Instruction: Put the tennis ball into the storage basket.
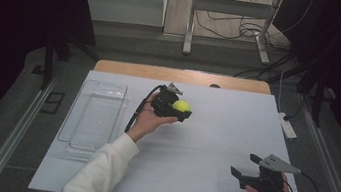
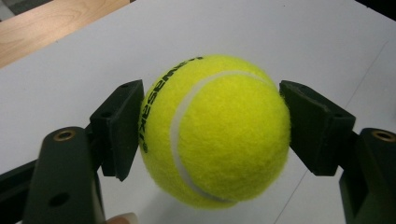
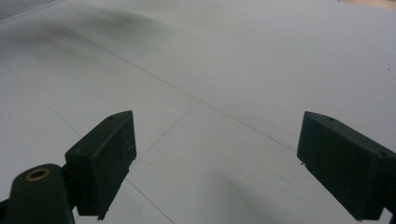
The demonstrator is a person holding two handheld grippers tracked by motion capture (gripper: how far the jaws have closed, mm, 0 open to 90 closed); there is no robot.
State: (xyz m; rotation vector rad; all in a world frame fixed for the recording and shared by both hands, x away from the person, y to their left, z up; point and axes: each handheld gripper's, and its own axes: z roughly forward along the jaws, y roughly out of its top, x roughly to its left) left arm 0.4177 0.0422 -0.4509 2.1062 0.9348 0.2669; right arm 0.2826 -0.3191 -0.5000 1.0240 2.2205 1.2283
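At twelve o'clock of table (image 1: 197, 180) centre: left gripper (image 1: 180, 108) pinching tennis ball (image 1: 181, 106), lifted clear. At five o'clock: right gripper (image 1: 243, 173), jaws spread wide. At nine o'clock: clear tray (image 1: 95, 115).

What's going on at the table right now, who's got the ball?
The person's left gripper is shut on the yellow tennis ball and holds it lifted above the white table top, with a pad pressed against each side. A clear plastic tray lies empty at the left side of the table. The right gripper sits low near the table's front right corner, jaws open with nothing between them.
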